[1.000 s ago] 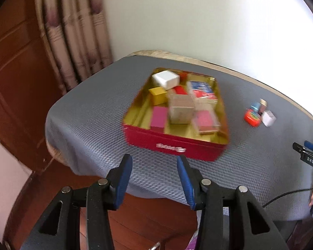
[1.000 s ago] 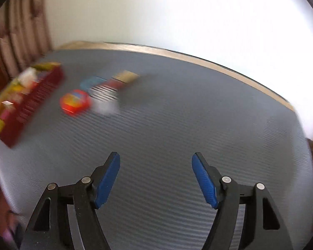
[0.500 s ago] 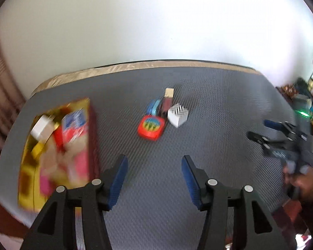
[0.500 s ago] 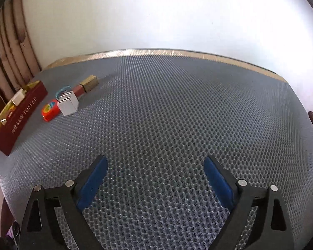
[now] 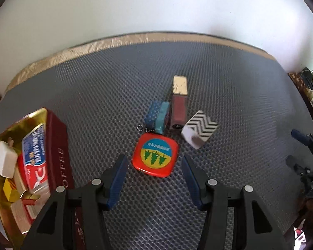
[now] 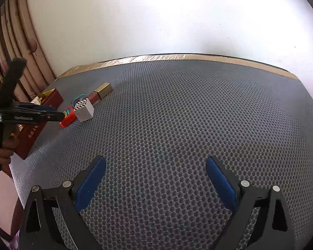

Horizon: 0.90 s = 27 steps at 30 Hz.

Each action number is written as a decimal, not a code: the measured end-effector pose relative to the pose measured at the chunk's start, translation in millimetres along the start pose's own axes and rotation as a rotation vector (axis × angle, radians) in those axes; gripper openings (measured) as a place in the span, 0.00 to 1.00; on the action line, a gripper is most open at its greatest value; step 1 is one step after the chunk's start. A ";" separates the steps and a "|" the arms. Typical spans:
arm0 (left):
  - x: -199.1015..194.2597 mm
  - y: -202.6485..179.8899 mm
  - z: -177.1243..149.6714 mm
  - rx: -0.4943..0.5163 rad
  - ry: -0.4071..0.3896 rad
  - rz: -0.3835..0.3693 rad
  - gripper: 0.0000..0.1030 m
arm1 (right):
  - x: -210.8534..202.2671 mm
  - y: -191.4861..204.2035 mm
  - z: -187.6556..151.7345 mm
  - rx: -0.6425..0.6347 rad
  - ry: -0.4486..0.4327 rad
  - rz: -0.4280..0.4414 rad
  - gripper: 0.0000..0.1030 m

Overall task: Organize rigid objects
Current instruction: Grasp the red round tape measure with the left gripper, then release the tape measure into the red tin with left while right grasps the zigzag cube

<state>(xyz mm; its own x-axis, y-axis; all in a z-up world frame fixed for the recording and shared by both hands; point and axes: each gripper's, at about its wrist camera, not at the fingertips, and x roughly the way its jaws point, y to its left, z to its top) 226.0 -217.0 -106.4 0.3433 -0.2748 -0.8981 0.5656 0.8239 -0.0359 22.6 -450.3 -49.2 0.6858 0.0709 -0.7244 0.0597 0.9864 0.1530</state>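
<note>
Swung off the red tin (image 5: 58, 152) since a second ago, left gripper (image 5: 154, 179) now hanging over the loose cluster, jaws just widened, apart, nothing between. Just ahead of the blue pads (image 5: 118, 177): red square tin with tree emblem (image 5: 155, 157). Beyond it, touching or nearly so, teal-and-blue box (image 5: 158, 117), maroon tube with gold cap (image 5: 179, 104), zigzag-striped white cube (image 5: 199, 128). Right gripper (image 6: 156, 185) spread wide over bare grey mat (image 6: 187, 114) (well apart from the cluster), jaws also just opened, empty. Red tin at left edge, already filled with boxes.
</note>
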 end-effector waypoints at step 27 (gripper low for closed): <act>-44.3 -2.1 -89.8 -0.272 -0.020 -0.119 0.48 | 19.9 4.5 4.3 0.008 0.052 -0.019 0.93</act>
<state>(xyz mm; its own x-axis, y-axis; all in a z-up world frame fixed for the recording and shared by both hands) 142.3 -162.0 -105.9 0.3028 -0.3852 -0.8718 0.3817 0.8871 -0.2593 39.6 -445.1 -60.0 0.6458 0.0604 -0.7611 0.0776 0.9865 0.1442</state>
